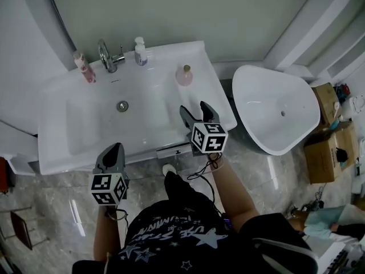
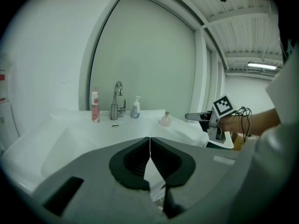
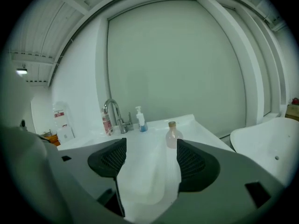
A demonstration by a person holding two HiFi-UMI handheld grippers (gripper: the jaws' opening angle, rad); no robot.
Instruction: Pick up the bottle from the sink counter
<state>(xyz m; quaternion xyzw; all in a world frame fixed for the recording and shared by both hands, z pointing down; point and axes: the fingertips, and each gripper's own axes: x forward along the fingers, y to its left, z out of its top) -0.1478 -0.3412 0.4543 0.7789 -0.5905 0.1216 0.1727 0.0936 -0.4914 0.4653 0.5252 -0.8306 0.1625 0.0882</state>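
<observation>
Sink counter point(image 1: 165, 56): white, one basin.
Bottle point(image 1: 184, 75): pinkish, upright on the counter, well right of the faucet point(image 1: 107, 56).
Pump bottle point(image 1: 140, 51): just right of the faucet.
Right gripper point(image 1: 195, 111): jaws wide apart, empty (the bottle stands beyond them), right of the faucet.
Left gripper point(image 1: 114, 148): jaws together, nothing between, at the counter's front edge opposite the faucet.

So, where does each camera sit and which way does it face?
Head view: on the person's head, looking steeply down at the sink; shows left gripper, right gripper, arms, shirt.
Left gripper view: on the left gripper, facing the tap past shut jaws; right gripper at right.
Right gripper view: on the right gripper, facing the bottle beyond open jaws.
Shared: all three see tap and bottle.
</observation>
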